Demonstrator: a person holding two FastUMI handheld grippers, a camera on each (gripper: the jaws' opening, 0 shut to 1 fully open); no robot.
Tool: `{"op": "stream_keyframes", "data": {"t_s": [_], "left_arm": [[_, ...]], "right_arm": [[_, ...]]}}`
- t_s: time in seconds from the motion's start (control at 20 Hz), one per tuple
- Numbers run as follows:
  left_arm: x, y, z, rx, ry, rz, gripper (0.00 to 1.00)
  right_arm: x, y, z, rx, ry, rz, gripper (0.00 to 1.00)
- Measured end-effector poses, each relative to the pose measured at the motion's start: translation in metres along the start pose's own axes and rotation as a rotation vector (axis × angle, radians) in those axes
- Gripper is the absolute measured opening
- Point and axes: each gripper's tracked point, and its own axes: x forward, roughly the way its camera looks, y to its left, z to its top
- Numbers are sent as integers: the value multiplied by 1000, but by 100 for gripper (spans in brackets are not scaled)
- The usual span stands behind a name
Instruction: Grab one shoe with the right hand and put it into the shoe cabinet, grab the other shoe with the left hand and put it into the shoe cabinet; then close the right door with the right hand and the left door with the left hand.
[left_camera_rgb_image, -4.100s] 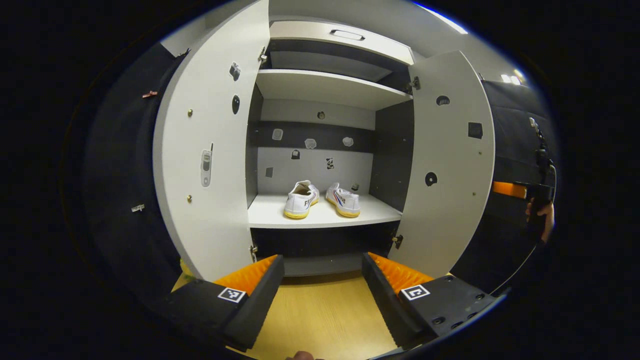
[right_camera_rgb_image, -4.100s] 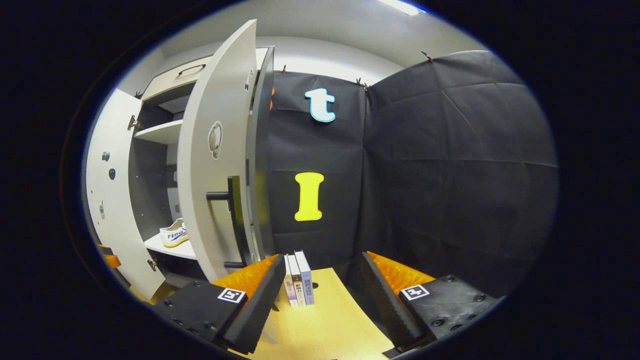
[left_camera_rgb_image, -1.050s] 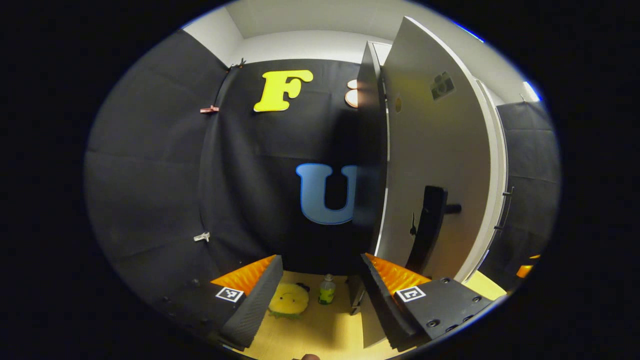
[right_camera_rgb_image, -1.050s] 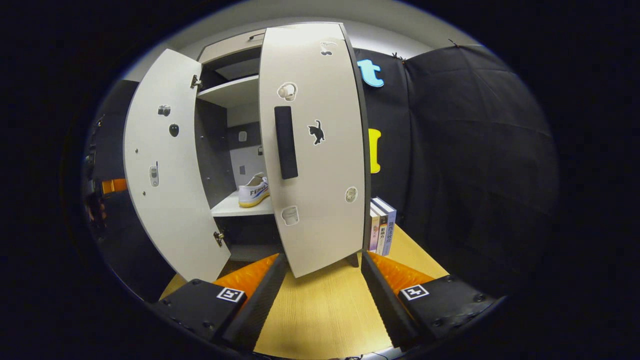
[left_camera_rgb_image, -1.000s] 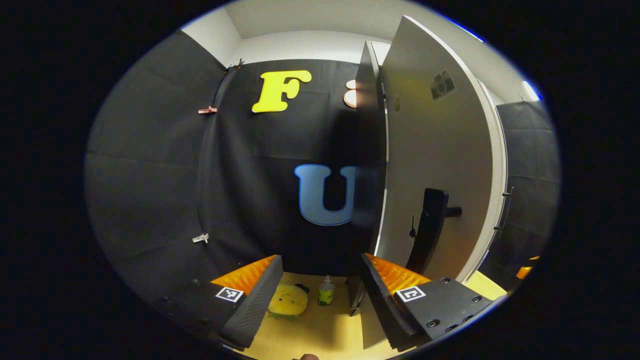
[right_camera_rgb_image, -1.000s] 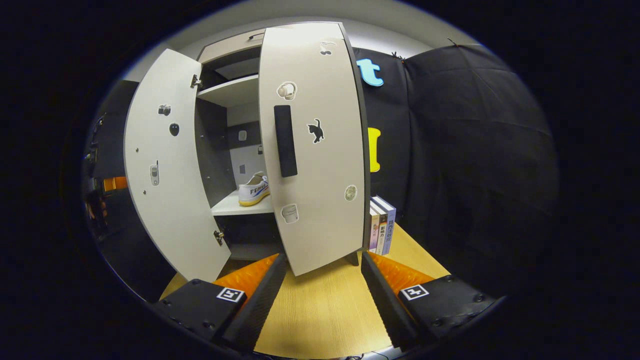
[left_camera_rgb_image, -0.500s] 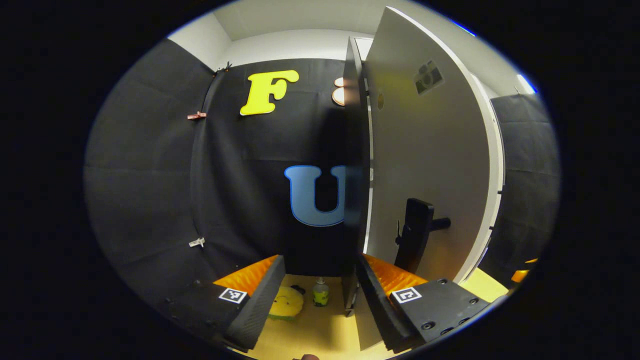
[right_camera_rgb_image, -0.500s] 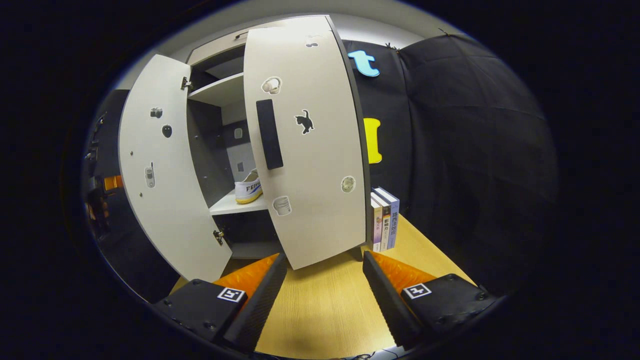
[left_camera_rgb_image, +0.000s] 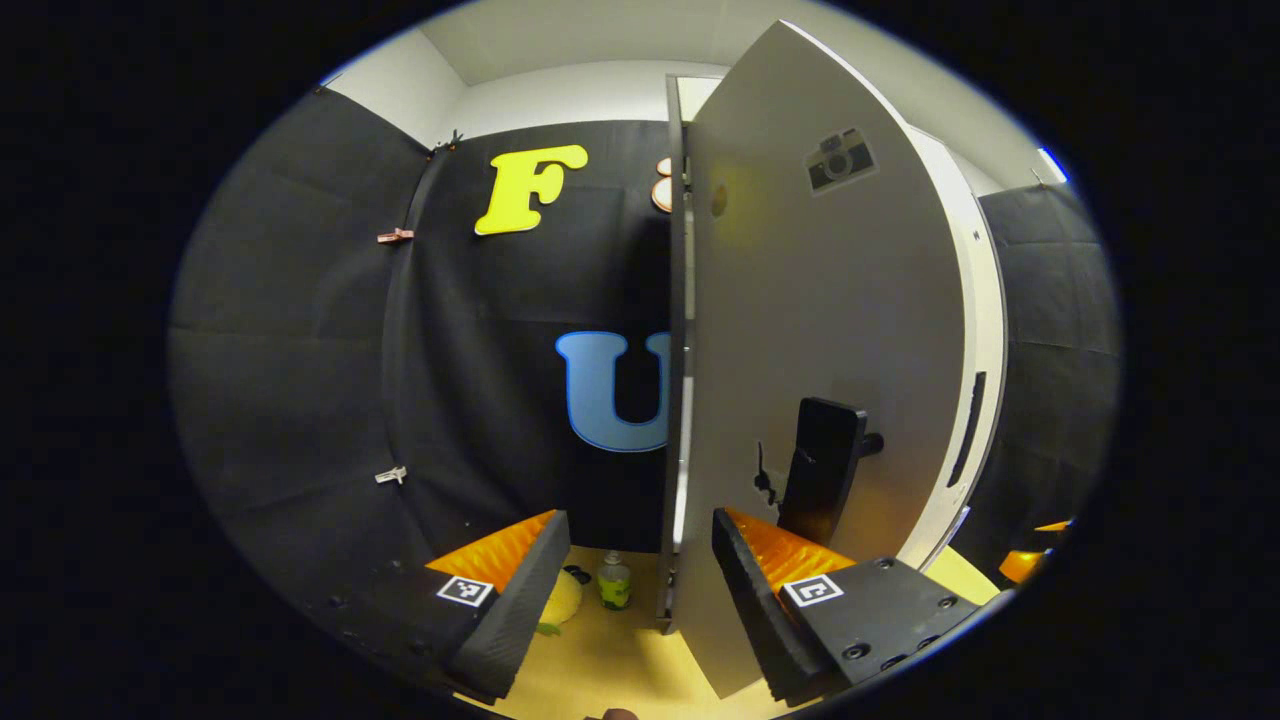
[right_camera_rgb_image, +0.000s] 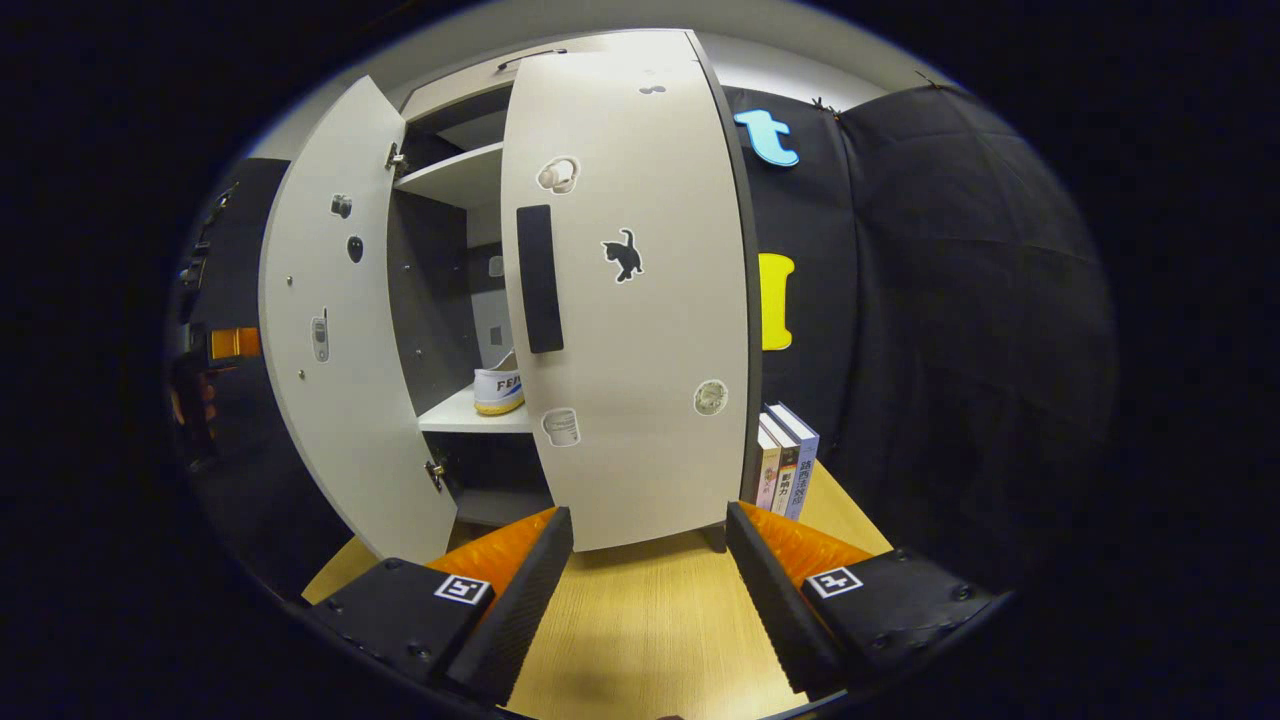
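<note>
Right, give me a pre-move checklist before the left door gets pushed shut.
1. Shoe on the cabinet shelf, behind the door line: ok; the second shoe: cannot tell.
2. Right door fully closed: not ok, it looks slightly ajar.
3. Left door closed: not ok, wide open.
4. Left gripper placed to push: ok, open, with the door's edge between its fingers.
5. Right gripper clear of the doors: ok, open and low over the wooden floor.
6. Books clear of the door swing: ok, beside the cabinet.
</note>
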Motion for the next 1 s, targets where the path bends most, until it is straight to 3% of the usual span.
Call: {"op": "stream_keyframes", "data": {"t_s": [0.2,0.45,0.8,1.0], "left_arm": [[9,-53,3,9,-15,-27,90],[15,-132,3,-9,-23,-136,93],[-21,-147,-16,12,-54,-54,94],[-54,-140,-24,32,-71,-45,94]], "right_arm": [[7,-18,1,-14,1,18,99],[18,-42,13,-25,-23,45,99],[35,-36,30,-48,-54,163,99],[21,-30,39,-45,-74,144,99]]}}
